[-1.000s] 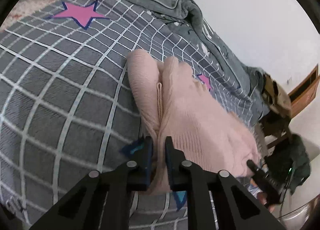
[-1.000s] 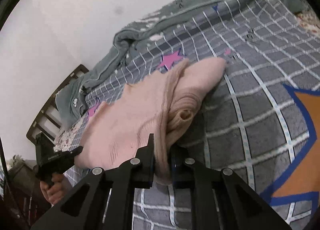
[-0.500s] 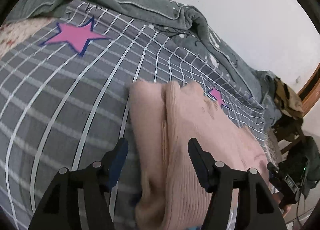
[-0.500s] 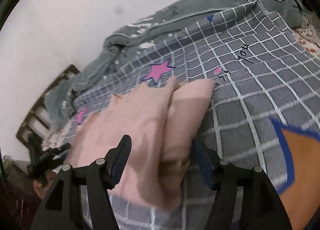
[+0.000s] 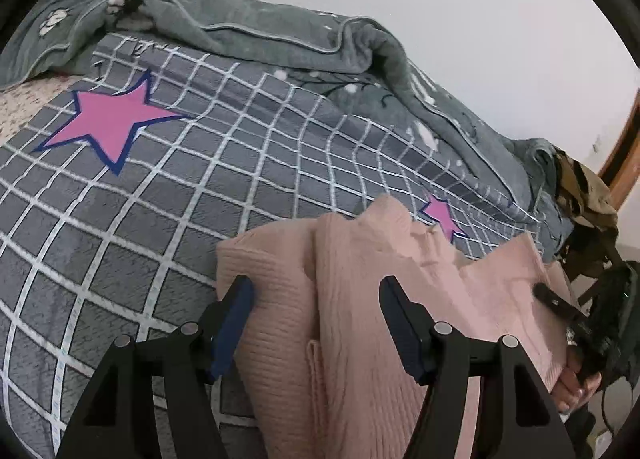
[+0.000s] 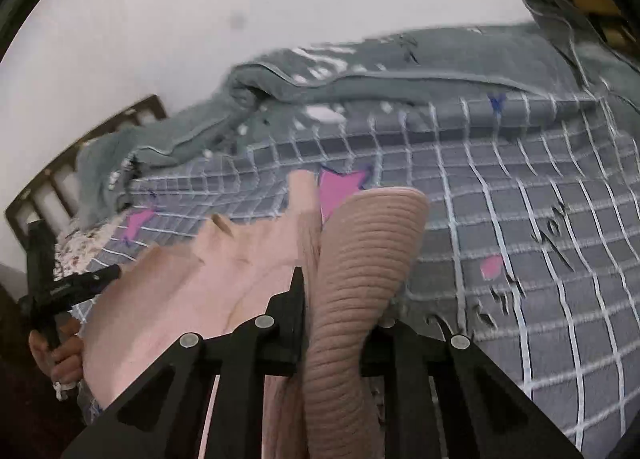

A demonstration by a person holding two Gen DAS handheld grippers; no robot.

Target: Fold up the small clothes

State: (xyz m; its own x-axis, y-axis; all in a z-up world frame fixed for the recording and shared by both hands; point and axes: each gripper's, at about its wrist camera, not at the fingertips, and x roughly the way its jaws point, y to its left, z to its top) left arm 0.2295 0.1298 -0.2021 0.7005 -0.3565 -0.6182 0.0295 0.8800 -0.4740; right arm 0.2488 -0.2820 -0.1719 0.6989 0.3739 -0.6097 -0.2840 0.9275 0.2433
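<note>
A pink knit sweater [image 5: 360, 319] lies folded on the grey checked bedspread [image 5: 160, 219]. My left gripper [image 5: 316, 319] is open, its fingers astride the sweater's near edge, holding nothing. In the right wrist view the sweater's ribbed sleeve [image 6: 360, 279] rises between the fingers of my right gripper [image 6: 340, 299], whose jaws stand apart around it; the right fingertip is hidden behind the sleeve. The sweater's body [image 6: 200, 291] spreads to the left.
A rumpled grey-green blanket [image 5: 280, 43] lies along the wall at the far side of the bed. A wooden headboard [image 6: 60, 179] stands at one end. Dark gear and a camouflage item [image 5: 588, 195] sit off the bed's other end.
Both grippers were shut on the sweater's edge a second ago and have opened. Both have pulled back and tilted up; the sweater now rests on the bed.
</note>
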